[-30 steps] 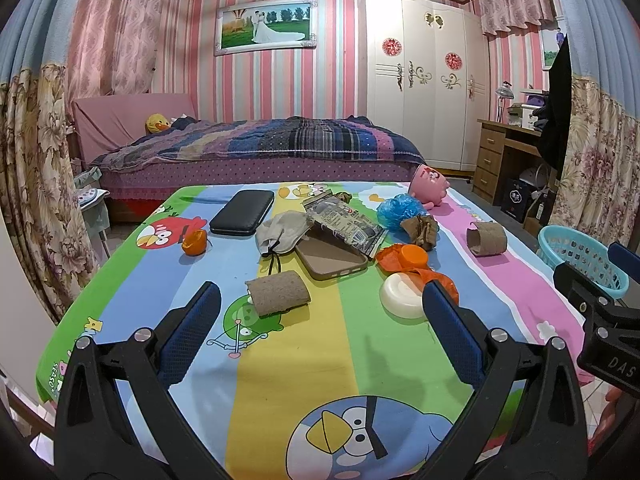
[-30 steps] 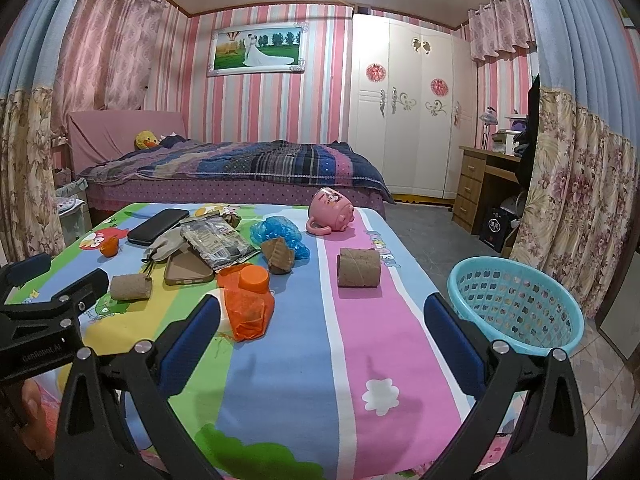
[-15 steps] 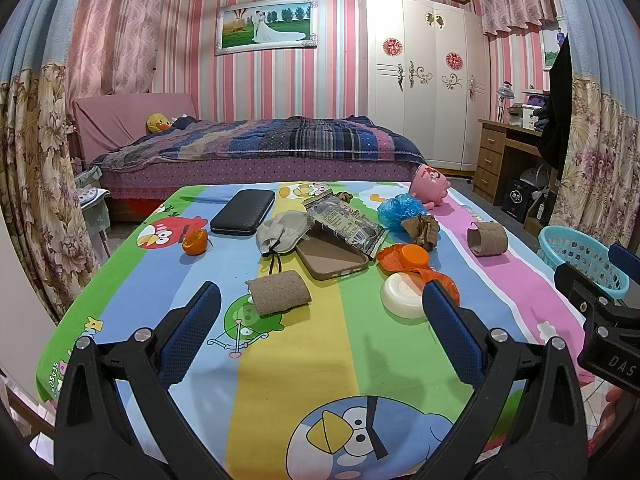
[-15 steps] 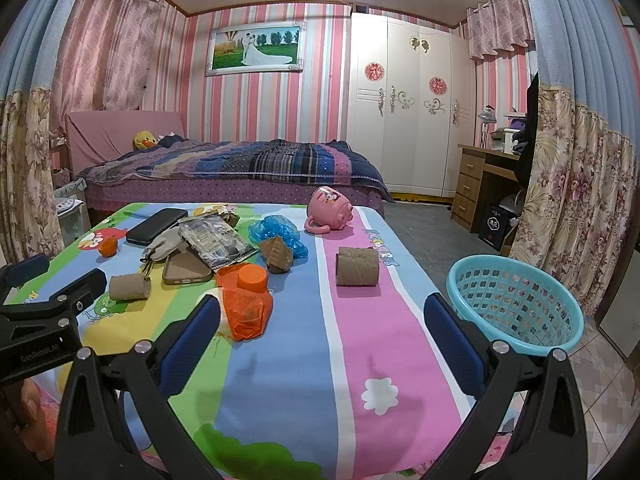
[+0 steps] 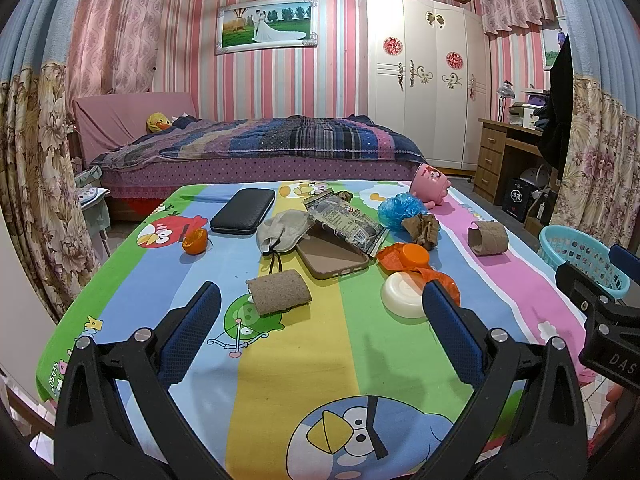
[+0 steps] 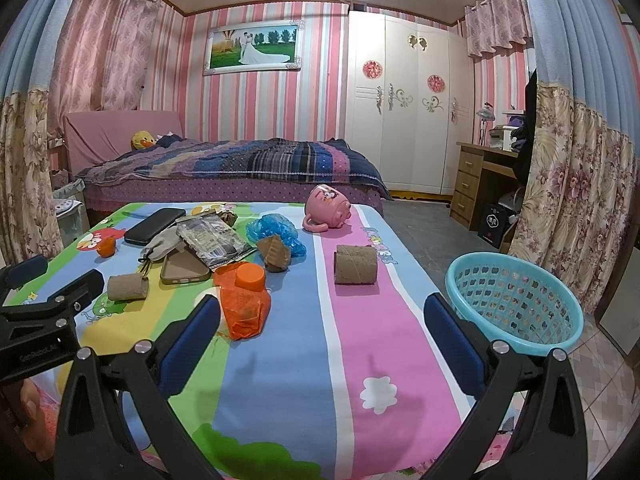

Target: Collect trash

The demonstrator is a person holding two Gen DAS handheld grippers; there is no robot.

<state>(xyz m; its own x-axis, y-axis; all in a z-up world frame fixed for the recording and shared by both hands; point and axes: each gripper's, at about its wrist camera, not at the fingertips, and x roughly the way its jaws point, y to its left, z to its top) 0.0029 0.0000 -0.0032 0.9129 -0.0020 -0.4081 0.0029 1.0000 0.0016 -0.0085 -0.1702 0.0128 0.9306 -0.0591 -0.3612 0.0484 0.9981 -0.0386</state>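
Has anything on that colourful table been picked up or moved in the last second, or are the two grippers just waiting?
Nothing has visibly changed. The left gripper and right gripper still hover open and empty above the table. The cardboard tubes, orange bag and white lid lie where they were, and the blue basket sits in the same spot beside the table.

phone case (image 5: 332, 254) far end under foil packet (image 5: 347, 225) | packet print unreadable

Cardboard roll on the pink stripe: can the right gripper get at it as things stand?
Probably yes. The right gripper is open and empty, and only bare cloth lies between it and the cardboard roll.
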